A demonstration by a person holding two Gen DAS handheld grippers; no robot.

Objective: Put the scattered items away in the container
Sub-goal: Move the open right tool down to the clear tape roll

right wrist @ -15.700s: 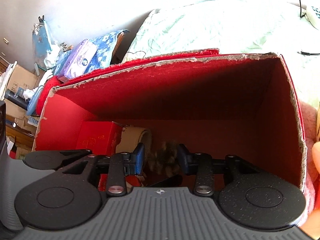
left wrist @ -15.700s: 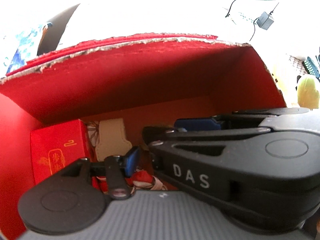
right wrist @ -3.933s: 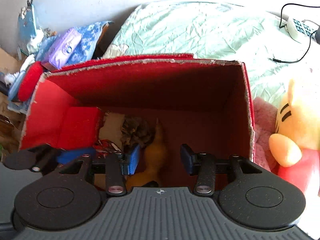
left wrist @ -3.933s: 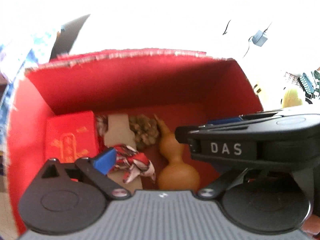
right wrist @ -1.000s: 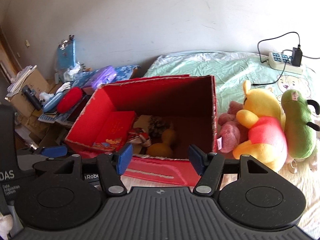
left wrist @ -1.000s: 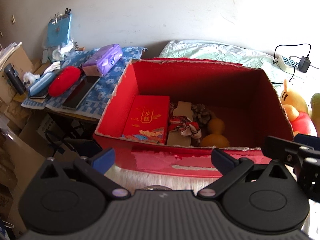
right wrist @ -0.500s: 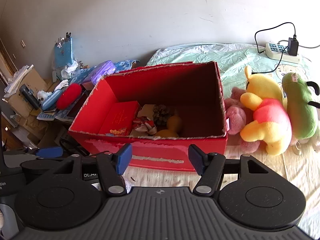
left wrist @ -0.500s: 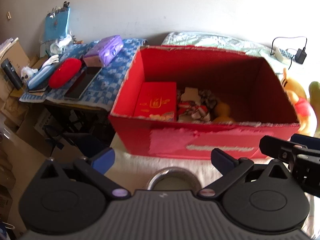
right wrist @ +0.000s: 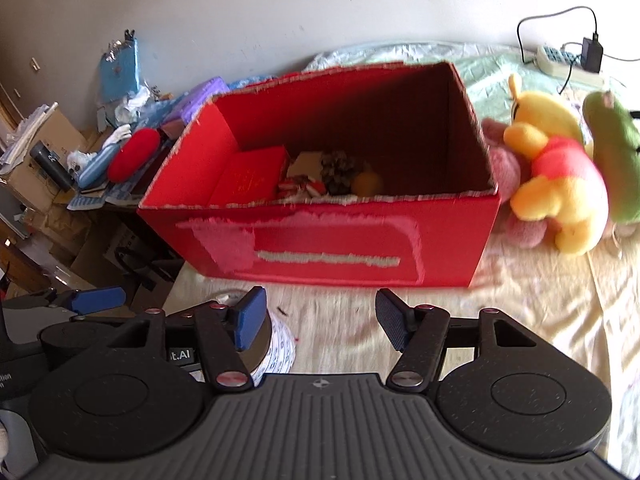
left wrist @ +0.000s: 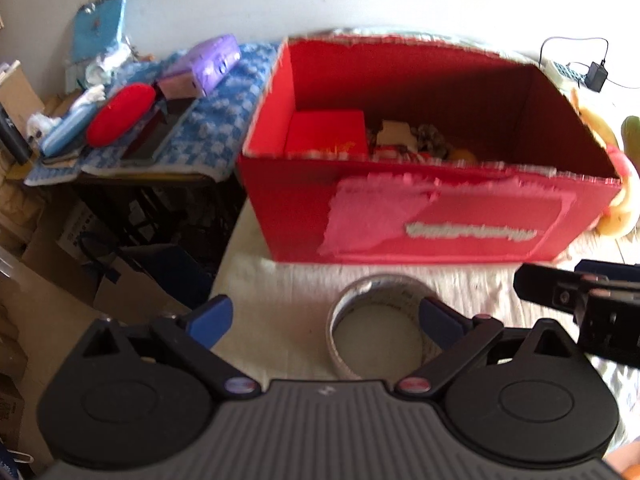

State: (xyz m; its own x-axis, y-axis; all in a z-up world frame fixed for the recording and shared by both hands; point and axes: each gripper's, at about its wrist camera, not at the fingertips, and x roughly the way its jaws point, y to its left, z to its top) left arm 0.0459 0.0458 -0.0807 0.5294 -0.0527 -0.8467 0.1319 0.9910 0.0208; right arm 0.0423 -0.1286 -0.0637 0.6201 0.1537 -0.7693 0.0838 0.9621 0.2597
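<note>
Left gripper [left wrist: 325, 316]: jaws spread wide, nothing held. A tape roll [left wrist: 376, 338] is seen lying flat on the pale bed sheet [left wrist: 280, 292], between the blue fingertips [left wrist: 212, 318] but nearer the right one, which sits just at the roll's rim; contact cannot be confirmed because of blur.

Right gripper [right wrist: 320, 322]: jaws spread, nothing held or touched. Bare sheet is seen between its pads. The tape roll [right wrist: 276, 350] appears just behind and below its left fingertip, partly hidden.

Beyond both grippers, the red box [left wrist: 420, 216] stands open-topped on the sheet, its torn front face towards the cameras. Inside, at the left end, a red packet [right wrist: 250, 178] is seen; to its right a beige card piece [right wrist: 308, 164], a red-and-white cloth [right wrist: 300, 190], a pine cone [right wrist: 340, 172] and an orange gourd [right wrist: 366, 184], close together.

To the right of the box, soft toys [right wrist: 556, 172] are resting against its end wall. To its left, a cluttered side table [left wrist: 180, 132] with a blue checked cloth is noted
</note>
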